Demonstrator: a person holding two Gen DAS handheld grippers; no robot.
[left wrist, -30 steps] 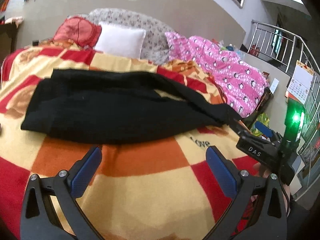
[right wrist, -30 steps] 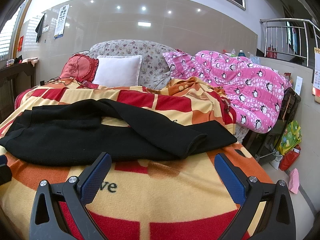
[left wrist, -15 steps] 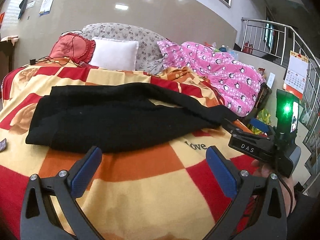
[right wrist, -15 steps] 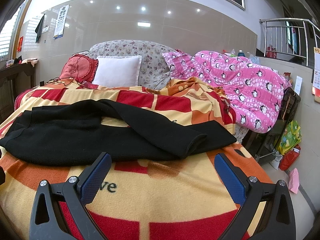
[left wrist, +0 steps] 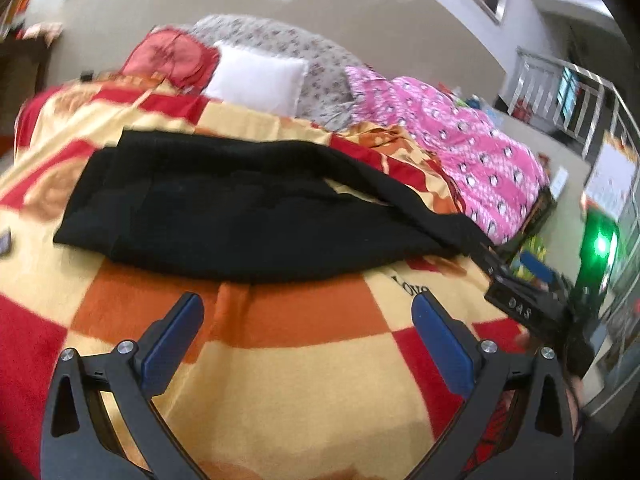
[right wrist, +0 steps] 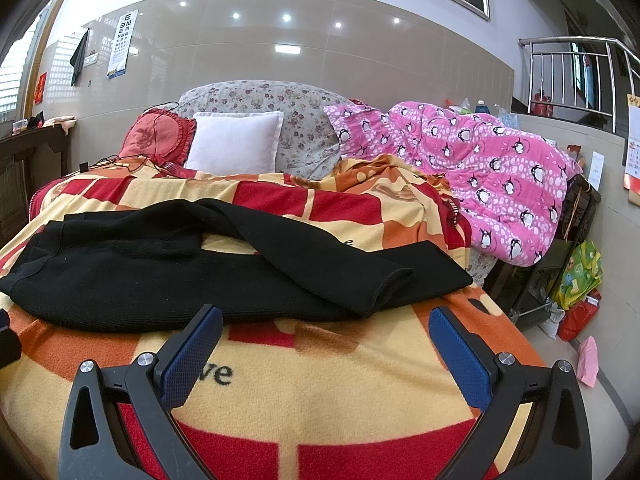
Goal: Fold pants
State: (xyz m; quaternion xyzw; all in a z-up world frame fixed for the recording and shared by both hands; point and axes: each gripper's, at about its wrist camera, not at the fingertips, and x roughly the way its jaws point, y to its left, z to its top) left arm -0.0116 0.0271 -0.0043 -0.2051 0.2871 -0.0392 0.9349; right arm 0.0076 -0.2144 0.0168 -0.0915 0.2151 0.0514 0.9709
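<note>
Across the middle of a bed [right wrist: 320,408] spread with a red, orange and yellow checked blanket [right wrist: 360,360], black pants [right wrist: 160,276] lie flat, the legs running toward the bed's right edge, one leg crossing over the other there. The right gripper [right wrist: 326,350] hovers above the blanket at the bed's near edge, jaws spread wide and holding nothing; the pants' near hem lies just beyond its blue pads [right wrist: 192,356], and the crossed leg ends sit ahead between the pads. The left gripper [left wrist: 308,342], also wide open and empty, hangs over the blanket near that same edge, with the pants [left wrist: 240,220] stretched from left to right just past its fingertips, apart from them. Seen from the left wrist, the right gripper [left wrist: 532,304] shows at the bed's right edge, close beside the leg ends, a green light glowing on its body; that view is blurred. At the far end of the bed rest a white pillow [right wrist: 236,148], a red cushion [right wrist: 156,136] and a floral headboard [right wrist: 280,108]. A pink penguin-print quilt [right wrist: 480,168] is heaped along the far right edge. Bags [right wrist: 580,276] stand on the floor to the right of the bed.
</note>
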